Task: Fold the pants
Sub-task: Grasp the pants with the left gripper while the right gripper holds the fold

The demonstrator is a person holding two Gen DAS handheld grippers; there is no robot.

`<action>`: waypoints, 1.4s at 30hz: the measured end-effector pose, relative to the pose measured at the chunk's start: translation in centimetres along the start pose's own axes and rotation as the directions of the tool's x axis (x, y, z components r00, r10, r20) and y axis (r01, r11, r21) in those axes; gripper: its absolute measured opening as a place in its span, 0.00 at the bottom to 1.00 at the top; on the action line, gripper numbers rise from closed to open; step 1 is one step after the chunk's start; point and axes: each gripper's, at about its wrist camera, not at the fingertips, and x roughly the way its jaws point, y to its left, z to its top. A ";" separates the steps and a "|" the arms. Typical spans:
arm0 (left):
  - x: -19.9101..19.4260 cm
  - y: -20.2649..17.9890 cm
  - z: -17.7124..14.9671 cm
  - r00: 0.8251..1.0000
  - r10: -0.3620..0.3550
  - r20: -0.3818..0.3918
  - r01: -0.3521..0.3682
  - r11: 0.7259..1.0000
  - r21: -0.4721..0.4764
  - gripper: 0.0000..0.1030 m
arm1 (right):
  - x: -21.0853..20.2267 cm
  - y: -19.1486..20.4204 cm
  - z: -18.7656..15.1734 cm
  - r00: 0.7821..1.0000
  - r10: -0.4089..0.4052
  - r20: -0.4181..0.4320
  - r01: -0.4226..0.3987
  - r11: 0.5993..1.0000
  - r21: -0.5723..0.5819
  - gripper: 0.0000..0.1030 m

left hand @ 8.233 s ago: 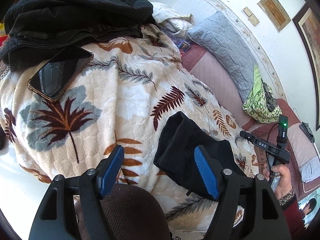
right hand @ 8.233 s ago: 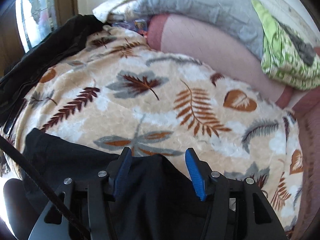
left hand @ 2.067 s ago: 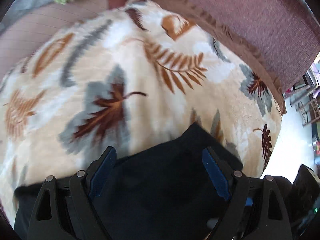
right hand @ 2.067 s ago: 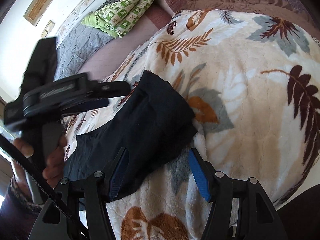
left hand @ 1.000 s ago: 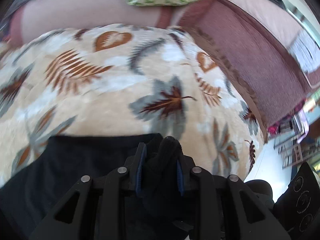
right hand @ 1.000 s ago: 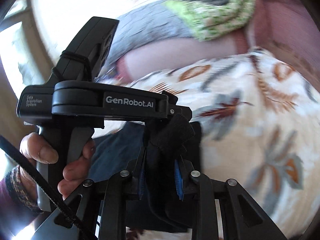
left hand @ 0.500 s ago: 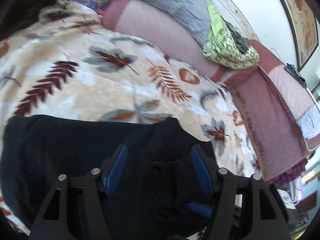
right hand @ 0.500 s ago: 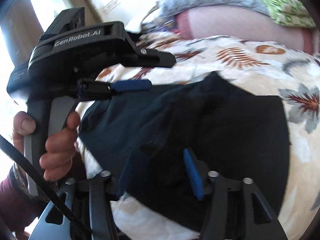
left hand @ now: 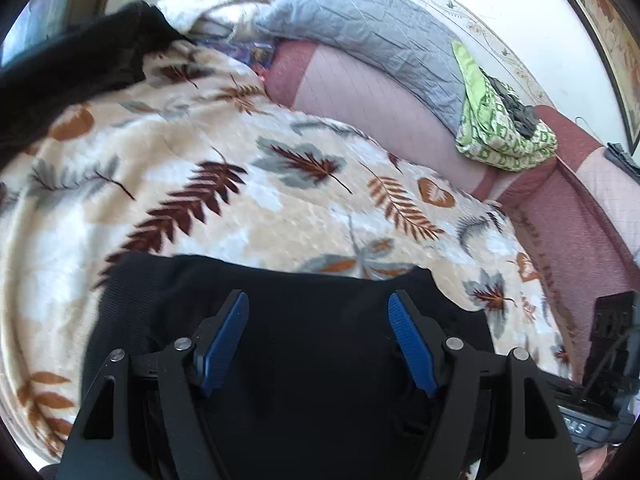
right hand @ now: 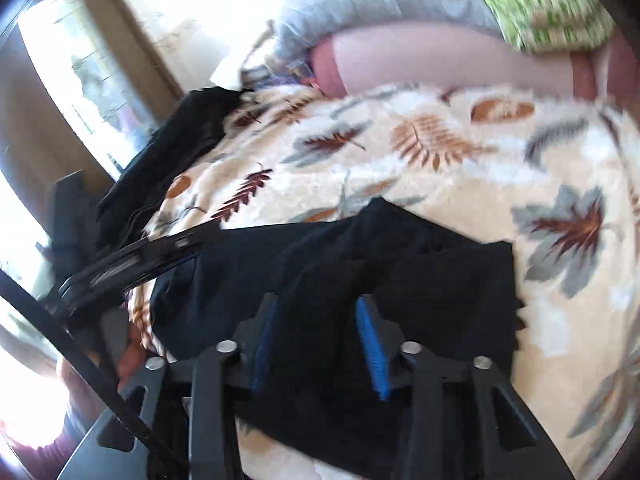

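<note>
The black pants lie folded on the leaf-print blanket. My left gripper hovers just over them, its jaws opening, and the blue pads are apart with only flat fabric below. In the right wrist view, a raised fold of the pants runs up between the pads of my right gripper. Its jaws are closing, and the cloth fills the gap between them. The left tool's black body shows blurred at the left, with a hand under it.
A second dark garment lies at the blanket's far left edge. A grey pillow and a green patterned cloth rest on the maroon cover behind. The blanket's front edge drops off close to me.
My left gripper let go of the bunched fabric, opened wide and swung left over the pants. The right gripper opened, then narrowed on a fold. The pants now lie doubled over.
</note>
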 end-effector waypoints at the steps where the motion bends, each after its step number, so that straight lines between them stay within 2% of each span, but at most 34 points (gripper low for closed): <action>1: -0.2 0.1 0.0 1.000 0.021 0.012 -0.021 1.000 0.004 0.70 | 1.5 -0.4 0.2 0.999 0.022 -0.025 -0.021 0.999 0.048 0.34; 5: -0.3 0.6 0.0 0.998 0.051 0.021 -0.051 0.999 -0.003 0.70 | 5.9 -1.1 0.0 0.988 0.126 -0.090 -0.107 0.976 0.190 0.34; 7: -0.2 0.7 0.0 0.998 0.053 0.016 -0.053 0.999 -0.010 0.70 | 7.7 -1.4 -0.2 0.972 0.214 -0.100 -0.182 0.948 0.261 0.34; 11: -0.3 0.6 -0.1 0.997 0.067 0.030 -0.067 0.998 0.011 0.71 | 7.5 -1.5 0.2 0.961 0.262 -0.085 -0.227 0.928 0.296 0.34; 13: -0.2 0.2 -0.2 0.996 0.080 0.037 -0.081 0.996 0.028 0.73 | 6.1 -1.3 0.2 0.967 0.250 -0.055 -0.225 0.933 0.280 0.35; 15: -0.2 -0.3 -0.4 0.995 0.091 0.041 -0.093 0.995 0.047 0.73 | 4.3 -1.5 0.1 0.973 0.228 -0.021 -0.215 0.941 0.261 0.45; 23: 0.2 -2.5 -1.3 0.986 0.158 0.059 -0.165 0.975 0.147 0.74 | -0.6 -2.2 -2.6 0.991 0.115 0.068 -0.127 0.968 0.217 0.51; 27: 0.4 -3.5 -1.9 0.975 0.205 0.084 -0.218 0.954 0.204 0.74 | -1.4 -2.3 -3.7 0.995 0.074 0.070 -0.087 0.976 0.200 0.53; 32: 0.4 -4.2 -2.5 0.969 0.226 0.094 -0.243 0.938 0.248 0.74 | -1.6 -3.0 -4.8 0.997 0.049 0.056 -0.060 0.976 0.207 0.54; 42: 0.3 -3.9 -2.9 0.968 0.239 0.074 -0.250 0.937 0.242 0.74 | -1.0 -3.0 -5.3 0.999 0.035 0.041 -0.043 0.975 0.219 0.55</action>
